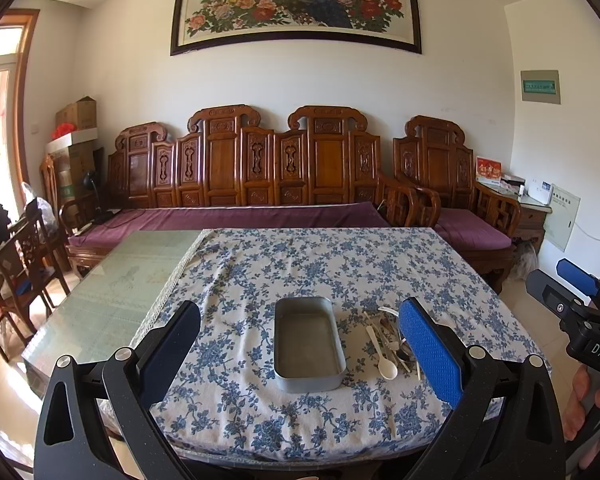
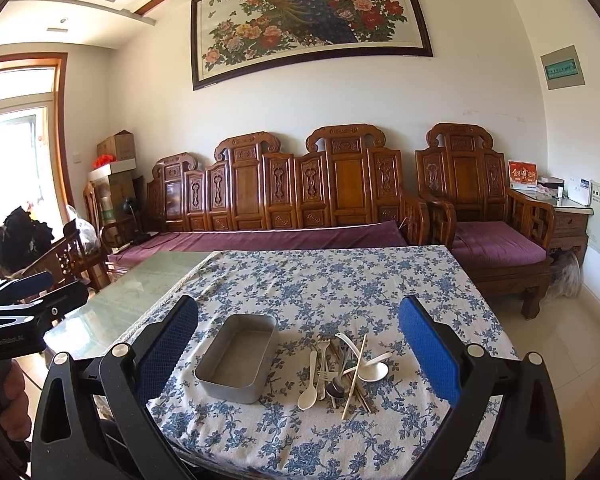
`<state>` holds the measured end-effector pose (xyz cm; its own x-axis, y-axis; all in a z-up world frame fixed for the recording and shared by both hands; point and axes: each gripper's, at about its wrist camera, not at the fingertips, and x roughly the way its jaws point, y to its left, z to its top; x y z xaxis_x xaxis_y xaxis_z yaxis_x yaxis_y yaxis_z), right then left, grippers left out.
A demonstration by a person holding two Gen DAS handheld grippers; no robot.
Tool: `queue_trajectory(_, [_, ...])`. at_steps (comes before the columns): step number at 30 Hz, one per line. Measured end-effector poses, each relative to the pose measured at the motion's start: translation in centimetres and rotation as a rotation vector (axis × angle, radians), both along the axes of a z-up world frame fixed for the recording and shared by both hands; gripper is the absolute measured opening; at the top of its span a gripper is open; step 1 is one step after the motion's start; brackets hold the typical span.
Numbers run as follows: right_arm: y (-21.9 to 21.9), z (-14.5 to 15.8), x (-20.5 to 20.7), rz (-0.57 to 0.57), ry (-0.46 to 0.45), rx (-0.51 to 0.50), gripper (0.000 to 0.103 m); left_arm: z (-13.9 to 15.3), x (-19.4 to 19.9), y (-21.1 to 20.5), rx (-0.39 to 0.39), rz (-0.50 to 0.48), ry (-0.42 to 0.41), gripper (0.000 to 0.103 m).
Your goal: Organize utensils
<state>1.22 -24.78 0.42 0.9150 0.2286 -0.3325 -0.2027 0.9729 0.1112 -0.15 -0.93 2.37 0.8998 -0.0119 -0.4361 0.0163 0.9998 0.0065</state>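
A rectangular metal tin sat on the counter, on its blue-flowered cloth, with its long axis running from the near edge toward the sofa at the far wall; in the right wrist view it looked slightly turned, its far end leaning right. Just right of it lay a heap of utensils: a white spoon with its bowl toward the near edge, a second white spoon lying crosswise, a fork, a metal spoon and chopsticks pointing roughly lengthwise, near to far. The left gripper hung above the near edge, its fingers spread wide with nothing between. The right gripper was likewise held wide apart over the tin and the heap.
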Motion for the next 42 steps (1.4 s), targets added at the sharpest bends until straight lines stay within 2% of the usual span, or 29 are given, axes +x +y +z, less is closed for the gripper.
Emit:
queue_trajectory(14, [0.4,0.1,-0.1,0.002,-0.003,0.002,0.1,0.5,0.0,0.1,-0.001,-0.004,0.0,0.096])
queue_trajectory(15, [0.3,0.0,-0.1,0.003,-0.003,0.003,0.1,-0.3,-0.5,0.2,-0.002,-0.001,-0.005,0.096])
queue_trajectory(16, [0.8,0.8,-0.3,0.006,-0.004,0.004,0.1,-0.3,-0.5,0.2,-0.002,-0.001,-0.005,0.096])
queue_trajectory(23, [1.1,1.4,-0.3,0.007,-0.007,0.008,0.1,-0.2,-0.6,0.1,-0.003,-0.004,-0.005,0.096])
queue_trajectory(34, [0.6,1.2,-0.4,0.009,-0.006,0.011,0.1,-0.6,-0.8,0.0,0.001,-0.011,-0.004,0.096])
queue_trajectory(42, [-0.6,-0.4,0.6,0.01,0.027,0.026,0.1,-2.5,0.4,-0.1,0.014,-0.027,0.051,0.096])
